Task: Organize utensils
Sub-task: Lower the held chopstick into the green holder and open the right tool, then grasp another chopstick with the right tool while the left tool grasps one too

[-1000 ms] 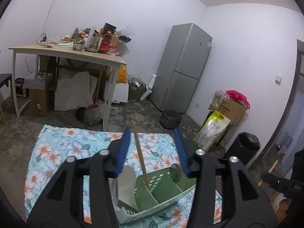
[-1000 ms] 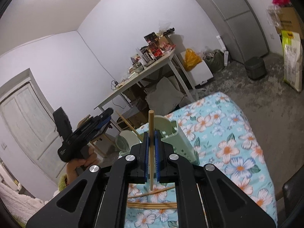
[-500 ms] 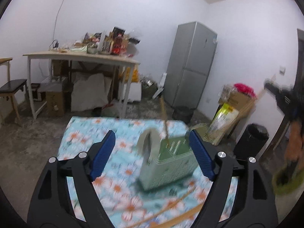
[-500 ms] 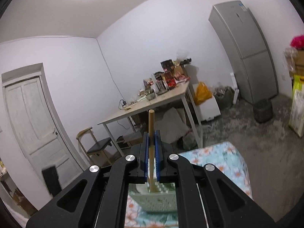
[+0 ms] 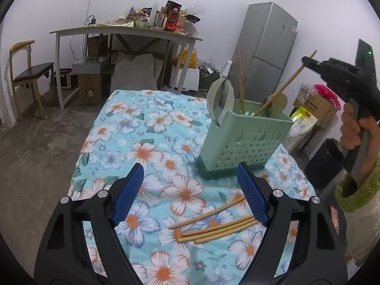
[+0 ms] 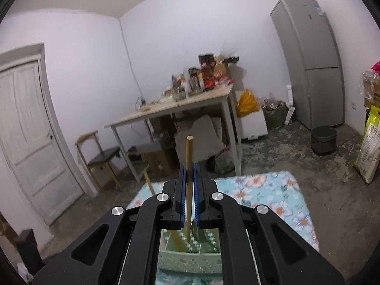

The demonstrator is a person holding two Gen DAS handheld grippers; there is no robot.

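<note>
A pale green perforated utensil holder (image 5: 244,137) stands on the floral cloth (image 5: 133,128). One wooden chopstick (image 5: 241,78) stands upright in it. My right gripper (image 5: 308,61), held by a hand (image 5: 353,123), is shut on a second chopstick (image 5: 282,89) that slants down into the holder's top. In the right wrist view that chopstick (image 6: 189,156) is clamped between the blue pads (image 6: 182,197), above the holder (image 6: 190,256). My left gripper (image 5: 190,168) is open and empty, low over the cloth. Several loose chopsticks (image 5: 213,228) lie just inside its right finger (image 5: 253,194).
A cluttered table (image 5: 133,30) and a chair (image 5: 28,71) stand behind the cloth. A grey fridge (image 5: 268,54) is at the back right, with bags, a box and a black bin (image 5: 325,163) along the right wall. The cloth ends at bare concrete floor on the left.
My left gripper opened wide, let go of the chopstick now standing in the holder, and drew back and down. My right gripper carried its chopstick up over the holder and rolled.
</note>
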